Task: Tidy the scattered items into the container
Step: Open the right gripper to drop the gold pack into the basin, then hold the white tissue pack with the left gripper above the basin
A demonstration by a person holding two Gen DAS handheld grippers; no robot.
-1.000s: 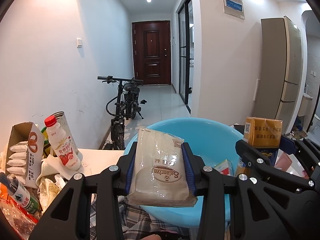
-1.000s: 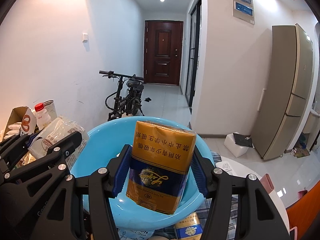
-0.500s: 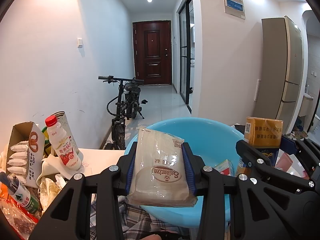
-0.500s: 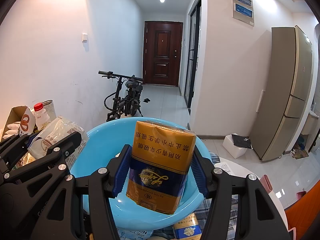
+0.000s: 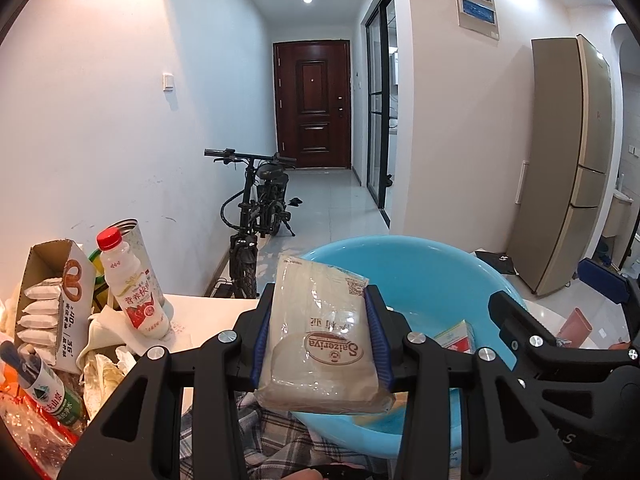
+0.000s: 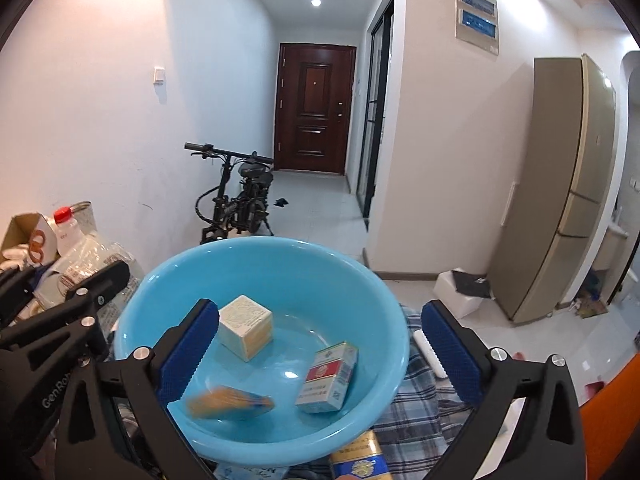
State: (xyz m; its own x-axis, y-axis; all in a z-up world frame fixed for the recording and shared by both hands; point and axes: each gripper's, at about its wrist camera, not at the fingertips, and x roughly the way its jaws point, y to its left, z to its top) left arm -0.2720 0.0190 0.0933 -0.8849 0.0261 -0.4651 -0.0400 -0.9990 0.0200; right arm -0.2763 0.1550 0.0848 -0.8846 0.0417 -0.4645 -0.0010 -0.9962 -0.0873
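We see a white desk [image 5: 208,312] partly covered by a blue-grey plaid cloth [image 6: 416,404], in a white-walled room with a dark red door [image 6: 314,106], a black folding bicycle [image 5: 256,208] and a beige refrigerator [image 6: 560,216]. At the desk's left edge stand a red-capped milk bottle [image 5: 134,288] and an open cardboard snack box [image 5: 52,304]. The round light-blue plastic basin [image 6: 360,292] sits on the cloth, holding a cream cube box [image 6: 245,326], a red-and-white carton [image 6: 328,376] and a blurred orange-and-blue pack [image 6: 230,400]. Our left claw [image 5: 318,344] pinches a clear-wrapped beige packet [image 5: 320,344] at the basin's near rim. Our right claw [image 6: 316,354] is spread wide above the basin, gripping nothing.
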